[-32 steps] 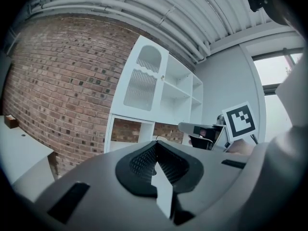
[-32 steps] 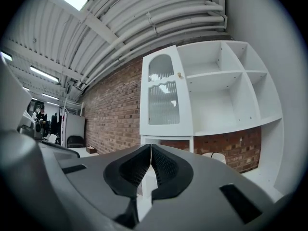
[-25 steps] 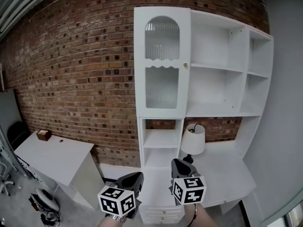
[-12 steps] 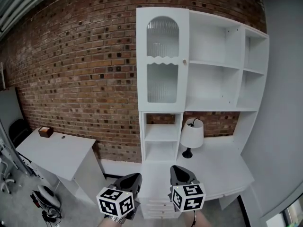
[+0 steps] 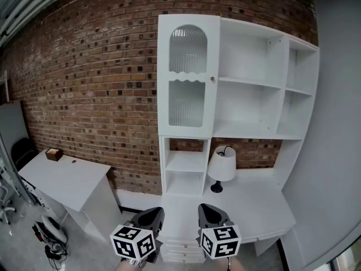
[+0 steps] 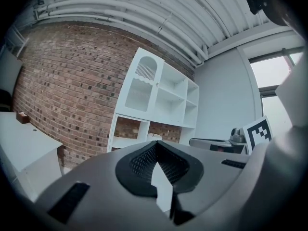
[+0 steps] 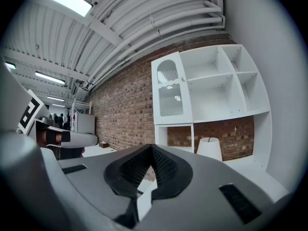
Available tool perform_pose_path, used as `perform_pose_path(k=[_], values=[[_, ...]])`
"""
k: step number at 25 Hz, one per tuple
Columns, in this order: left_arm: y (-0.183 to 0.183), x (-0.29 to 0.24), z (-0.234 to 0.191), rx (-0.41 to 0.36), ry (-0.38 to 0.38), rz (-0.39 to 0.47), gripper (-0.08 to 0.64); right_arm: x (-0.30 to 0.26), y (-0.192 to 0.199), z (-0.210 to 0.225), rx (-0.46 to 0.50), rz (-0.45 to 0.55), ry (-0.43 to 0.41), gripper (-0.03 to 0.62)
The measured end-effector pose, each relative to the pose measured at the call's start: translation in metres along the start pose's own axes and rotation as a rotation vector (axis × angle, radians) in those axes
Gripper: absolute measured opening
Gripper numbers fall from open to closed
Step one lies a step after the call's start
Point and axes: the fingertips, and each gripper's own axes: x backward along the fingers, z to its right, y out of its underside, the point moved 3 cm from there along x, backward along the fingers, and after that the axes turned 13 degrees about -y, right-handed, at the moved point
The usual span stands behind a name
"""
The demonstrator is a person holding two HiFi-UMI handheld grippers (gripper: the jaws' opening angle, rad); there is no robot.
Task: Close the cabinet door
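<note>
Right gripper [image 5: 206, 209] (closed, empty) opposite cabinet door [image 5: 188, 78]

so the white desktop [image 5: 265, 205] at the foot of the tall white shelf unit [image 5: 248, 95] just has a white-shaded lamp [image 5: 222, 165] standing on it, while well left of that unit a separate white table [image 5: 73, 179] carries a small brown box [image 5: 54, 153].

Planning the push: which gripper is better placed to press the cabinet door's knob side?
Right, probably: the right gripper sits below the small round knob at the right edge of the white ribbed-glass cabinet door; the left gripper sits under its other edge. Both are shut.
</note>
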Motion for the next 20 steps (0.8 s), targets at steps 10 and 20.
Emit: perform_pose_path(k=[10, 20], values=[[0.009, -0.010, 0.048, -0.002, -0.026, -0.011, 0.008, 0.032, 0.008, 0.026, -0.008, -0.007, -0.044, 0.026], [0.016, -0.006, 0.082, -0.005, -0.049, -0.009, 0.008, 0.059, 0.011, 0.037, -0.010, -0.003, -0.080, 0.026]])
